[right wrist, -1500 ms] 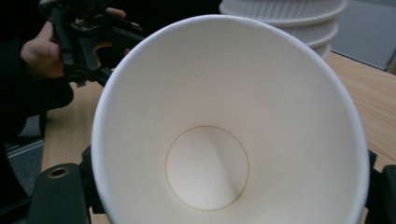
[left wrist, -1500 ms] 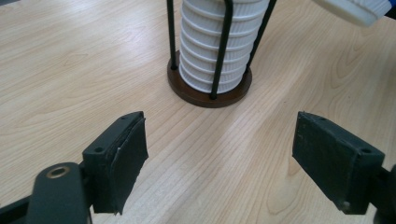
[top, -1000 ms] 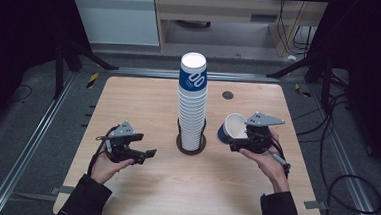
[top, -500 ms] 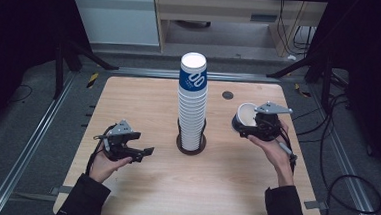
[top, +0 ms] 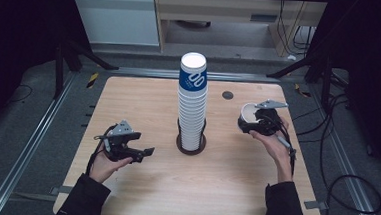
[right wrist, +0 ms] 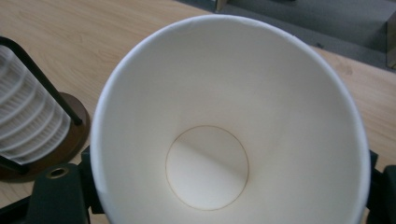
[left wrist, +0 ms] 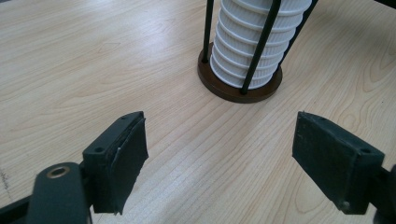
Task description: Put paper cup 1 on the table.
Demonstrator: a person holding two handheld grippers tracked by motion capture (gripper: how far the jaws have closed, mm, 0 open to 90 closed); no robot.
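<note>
Right tongs (top: 247, 125) grip a white, empty paper cup (right wrist: 224, 135).

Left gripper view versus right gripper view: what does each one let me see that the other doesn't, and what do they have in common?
The left gripper view looks along two black jaws standing wide apart, with bare wooden table between them, so the left gripper holds nothing. The right gripper view looks straight into a white paper cup, empty inside, with the right gripper's dark body at the bottom corners. Both share the wooden tabletop and the stack of ribbed white cups standing on its dark round base between thin black rods.
</note>
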